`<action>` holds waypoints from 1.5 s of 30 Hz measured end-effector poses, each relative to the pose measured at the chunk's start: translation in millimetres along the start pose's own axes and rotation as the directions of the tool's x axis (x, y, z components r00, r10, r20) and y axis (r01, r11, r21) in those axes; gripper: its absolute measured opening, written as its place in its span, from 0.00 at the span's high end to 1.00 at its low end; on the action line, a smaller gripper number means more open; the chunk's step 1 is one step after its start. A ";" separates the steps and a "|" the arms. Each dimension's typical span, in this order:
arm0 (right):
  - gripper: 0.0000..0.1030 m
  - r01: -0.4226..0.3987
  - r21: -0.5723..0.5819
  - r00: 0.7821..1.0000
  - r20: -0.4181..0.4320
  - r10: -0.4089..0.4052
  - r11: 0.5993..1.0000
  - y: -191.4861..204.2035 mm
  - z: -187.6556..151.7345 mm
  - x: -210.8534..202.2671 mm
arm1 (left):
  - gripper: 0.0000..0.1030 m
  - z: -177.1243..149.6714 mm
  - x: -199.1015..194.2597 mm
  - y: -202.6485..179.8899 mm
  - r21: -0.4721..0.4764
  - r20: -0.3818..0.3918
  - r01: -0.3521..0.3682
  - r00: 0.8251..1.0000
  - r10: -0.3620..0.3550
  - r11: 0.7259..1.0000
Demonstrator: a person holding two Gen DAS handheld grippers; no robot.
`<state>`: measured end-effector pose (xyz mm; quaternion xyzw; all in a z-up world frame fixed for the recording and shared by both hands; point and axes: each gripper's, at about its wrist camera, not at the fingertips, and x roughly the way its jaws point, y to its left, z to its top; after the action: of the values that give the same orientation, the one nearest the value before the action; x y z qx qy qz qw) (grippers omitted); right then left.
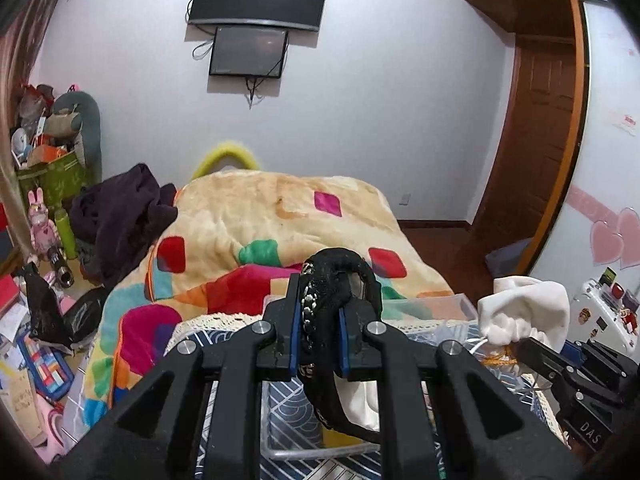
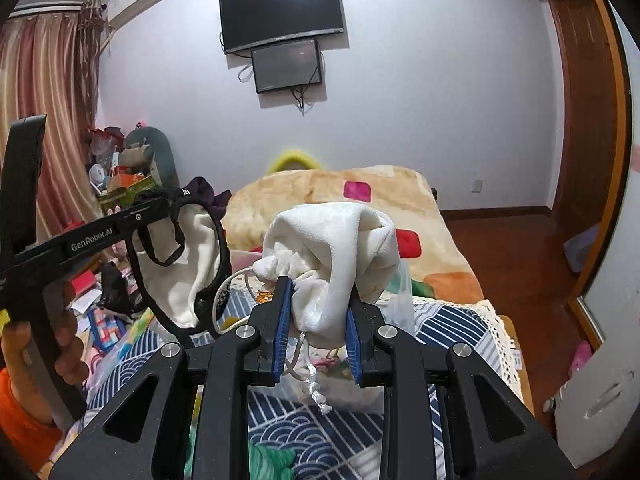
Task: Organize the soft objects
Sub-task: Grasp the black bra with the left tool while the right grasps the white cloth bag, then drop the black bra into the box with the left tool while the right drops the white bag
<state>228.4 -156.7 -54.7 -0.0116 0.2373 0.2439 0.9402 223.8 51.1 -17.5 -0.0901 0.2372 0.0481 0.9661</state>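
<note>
I had the left gripper [image 1: 319, 334] clamped on a black-trimmed garment [image 1: 334, 280], the right gripper [image 2: 316, 332] on a white drawstring pouch [image 2: 340, 240], both aloft over the clear bin [image 1: 440, 304]. Beyond: the blanket [image 1: 260, 208]. Transport step, I judged; next, lowering each in.

Ahead of both my grippers the air above the cream fleece blanket with coloured patches [image 1: 256, 220] is open. To my left, a heap of dark purple clothing [image 1: 120, 216] and a cluttered pile of toys and bags [image 1: 52, 148] block passage. Right, bare wooden floor [image 2: 516, 248] leaves room beside the bed.
</note>
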 end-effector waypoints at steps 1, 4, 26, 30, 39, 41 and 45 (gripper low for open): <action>0.78 0.004 0.000 1.000 -0.012 -0.004 1.000 -0.3 -1.5 4.5 | 0.86 -4.1 6.0 -0.7 0.001 -0.013 -0.007 1.000 0.007 1.000; 0.78 0.004 -0.003 0.999 -0.054 -0.004 1.000 -0.8 -6.3 17.3 | 0.86 -17.1 20.7 -2.4 0.011 -0.054 -0.022 0.998 0.022 1.000; 0.75 0.040 -0.021 0.971 -0.234 -0.044 0.999 -8.8 -24.9 51.0 | 0.83 -72.9 42.9 -23.5 0.155 -0.206 0.012 0.978 0.020 0.988; 0.59 0.042 -0.017 0.971 -0.233 -0.045 0.999 -10.2 -22.8 47.4 | 0.73 -71.8 37.7 -16.6 0.137 -0.217 0.024 0.976 0.006 0.990; 0.37 0.036 -0.026 0.986 -0.161 -0.040 0.999 -12.6 -16.4 18.9 | 0.40 -68.6 -1.5 -4.7 0.148 -0.187 0.064 0.982 -0.035 0.987; 0.31 0.040 -0.035 0.990 -0.133 -0.044 0.999 -10.1 -15.5 10.1 | 0.39 -68.1 -10.0 -2.7 0.141 -0.185 0.084 0.981 -0.057 0.987; 0.20 0.037 -0.042 0.995 -0.086 -0.041 0.998 -5.4 -17.8 -6.7 | 0.30 -73.0 -28.0 -0.3 0.147 -0.178 0.101 0.981 -0.074 0.984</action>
<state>218.0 -166.9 -67.9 -0.0456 0.2728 0.2295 0.9332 166.3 35.1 -67.9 -0.0285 0.3182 -0.0212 0.9473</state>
